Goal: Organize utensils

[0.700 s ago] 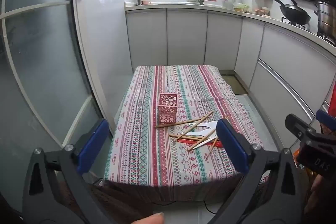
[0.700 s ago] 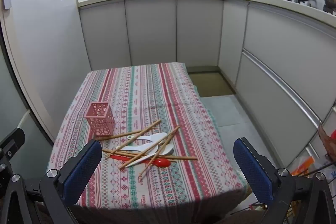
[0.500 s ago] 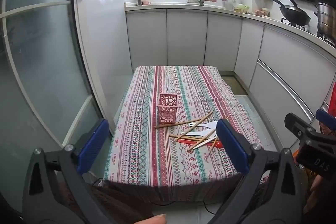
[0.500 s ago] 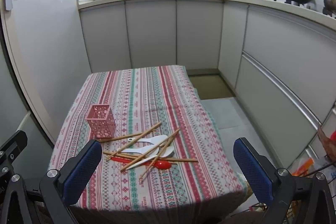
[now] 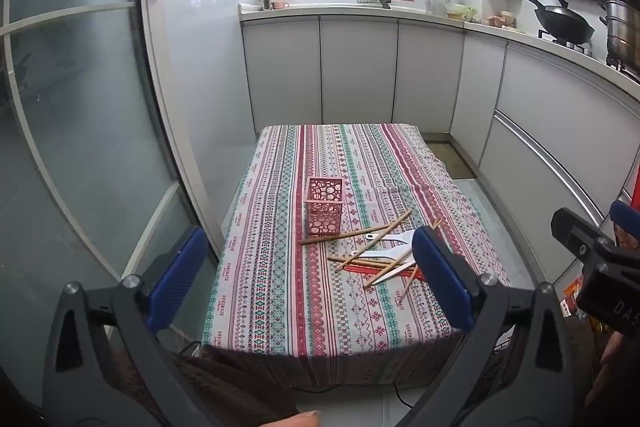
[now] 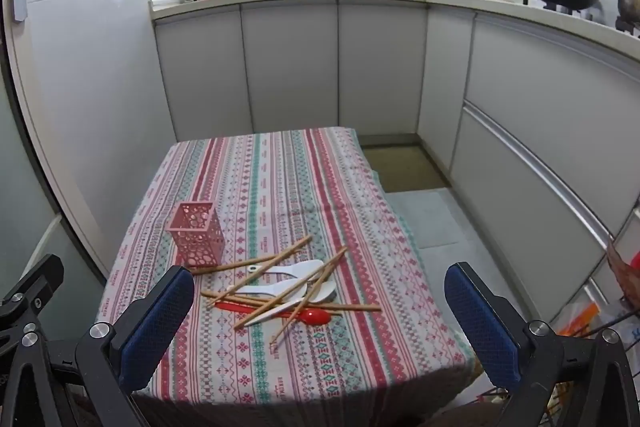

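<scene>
Left gripper: the black left gripper with blue pads [image 5: 306, 281] hung short of the near table edge, jaws spread as wide as they go, gripping nothing; likely poised for a first reach.
Table: the small table under a red, green and white striped cloth [image 6: 280, 187] stood in the kitchen corner, bare on its far half.
Holder: the pink perforated square utensil holder [image 6: 197, 233] stood upright and seemingly empty, left of the pile, probably set there as the place to put things.
Pile: the wooden chopsticks [image 6: 260, 263] lay crossed over two white plastic spoons [image 6: 296, 269] and a red plastic spoon [image 6: 314, 315], one stick reaching the holder's base; nothing sorted yet.
Right gripper: the matching right gripper [image 6: 318, 323] also stood fully open and empty, angled down towards the pile, well apart from it.
</scene>
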The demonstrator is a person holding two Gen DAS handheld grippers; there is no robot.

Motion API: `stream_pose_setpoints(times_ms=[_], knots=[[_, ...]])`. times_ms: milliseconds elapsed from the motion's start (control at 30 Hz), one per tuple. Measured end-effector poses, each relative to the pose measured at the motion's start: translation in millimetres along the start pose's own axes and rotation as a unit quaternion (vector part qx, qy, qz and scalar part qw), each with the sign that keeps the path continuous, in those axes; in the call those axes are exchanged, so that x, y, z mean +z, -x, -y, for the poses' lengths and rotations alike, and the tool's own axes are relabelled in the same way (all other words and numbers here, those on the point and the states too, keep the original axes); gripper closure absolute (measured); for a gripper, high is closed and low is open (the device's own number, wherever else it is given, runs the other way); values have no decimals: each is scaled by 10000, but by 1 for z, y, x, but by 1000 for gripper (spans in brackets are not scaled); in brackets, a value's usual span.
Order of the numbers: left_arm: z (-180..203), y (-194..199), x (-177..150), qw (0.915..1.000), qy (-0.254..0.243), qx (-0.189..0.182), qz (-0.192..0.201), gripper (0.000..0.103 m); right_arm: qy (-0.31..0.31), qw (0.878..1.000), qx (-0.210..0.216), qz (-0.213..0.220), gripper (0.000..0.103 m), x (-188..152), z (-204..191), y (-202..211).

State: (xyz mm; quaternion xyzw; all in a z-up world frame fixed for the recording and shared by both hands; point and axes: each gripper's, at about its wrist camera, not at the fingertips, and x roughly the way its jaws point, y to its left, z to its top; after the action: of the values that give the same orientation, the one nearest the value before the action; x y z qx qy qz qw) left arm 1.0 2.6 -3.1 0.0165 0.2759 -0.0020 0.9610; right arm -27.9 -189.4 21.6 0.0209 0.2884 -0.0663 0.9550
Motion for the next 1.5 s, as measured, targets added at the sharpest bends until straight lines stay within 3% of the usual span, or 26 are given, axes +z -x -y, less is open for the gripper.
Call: stream_pose_setpoints(times_ms=[1500], knots=[[-3, 1, 0, 10000, -13, -69, -36, 1, -4, 10000, 33, 26, 0, 2, -6, 4]])
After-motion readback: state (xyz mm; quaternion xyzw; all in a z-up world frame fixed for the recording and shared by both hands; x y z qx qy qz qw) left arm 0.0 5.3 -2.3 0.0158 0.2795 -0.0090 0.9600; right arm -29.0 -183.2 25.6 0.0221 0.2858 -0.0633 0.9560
